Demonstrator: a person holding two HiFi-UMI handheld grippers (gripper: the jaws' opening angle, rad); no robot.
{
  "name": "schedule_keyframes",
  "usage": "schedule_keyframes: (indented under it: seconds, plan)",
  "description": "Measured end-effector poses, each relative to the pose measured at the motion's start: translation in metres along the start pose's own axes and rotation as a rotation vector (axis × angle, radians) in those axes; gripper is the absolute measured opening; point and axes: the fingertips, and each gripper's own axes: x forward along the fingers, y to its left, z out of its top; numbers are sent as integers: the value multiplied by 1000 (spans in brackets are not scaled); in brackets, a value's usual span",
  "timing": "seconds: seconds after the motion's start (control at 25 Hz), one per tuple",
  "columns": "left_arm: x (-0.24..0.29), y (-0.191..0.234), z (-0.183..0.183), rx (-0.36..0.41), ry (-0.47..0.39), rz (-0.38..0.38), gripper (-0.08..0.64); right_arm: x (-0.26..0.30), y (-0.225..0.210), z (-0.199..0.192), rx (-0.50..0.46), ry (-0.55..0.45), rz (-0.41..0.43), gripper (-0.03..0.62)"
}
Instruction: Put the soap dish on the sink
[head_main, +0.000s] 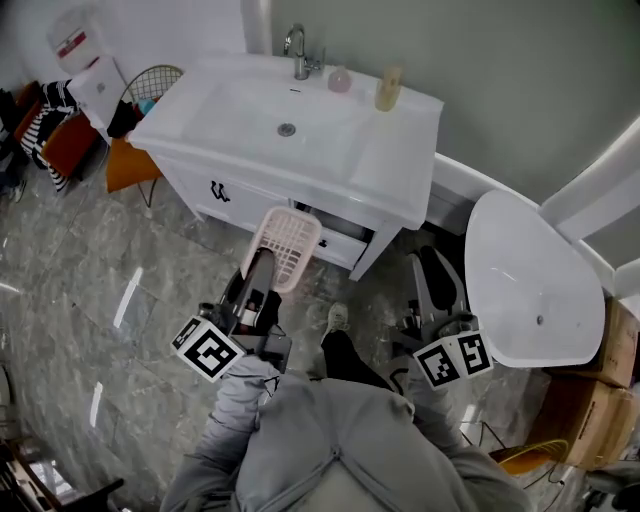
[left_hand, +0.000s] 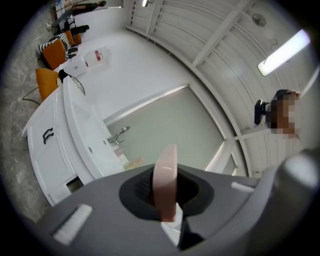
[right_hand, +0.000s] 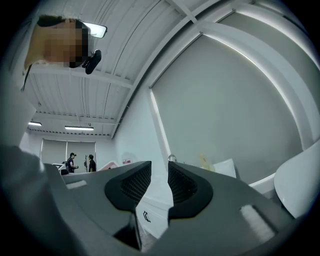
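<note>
The pink slatted plastic soap dish (head_main: 290, 243) is held by its near edge in the left gripper (head_main: 262, 270). In the left gripper view the dish is seen edge-on and upright between the two black pads, which are clamped against both of its faces. The dish is carried in the air above the grey marble floor (head_main: 120, 300), just in front of the white basin vanity (head_main: 390, 160). It is not touching the vanity and has not yet been set on it.

A chrome tap (head_main: 297, 52) and a yellowish bottle (head_main: 387, 88) are located at the back of the basin top.

The right gripper (right_hand: 159, 182) is held beside the dish-carrying one and is pointed toward the vanity. Its jaws are set narrowly apart, and nothing is held between them.
</note>
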Motion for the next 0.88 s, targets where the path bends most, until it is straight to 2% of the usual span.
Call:
schedule_keyframes:
  seconds: [0.52,0.68,0.88]
  plan:
    - [174,57,16,30,49,12,79,130,-115,16,22,-11,-22,104]
    - [222,65,9,34,77,3,80,151,-146,19,32,2,-38,104]
    - [269,76,-12,19,158,-18,78,164,-176,14,47,12,-85,104]
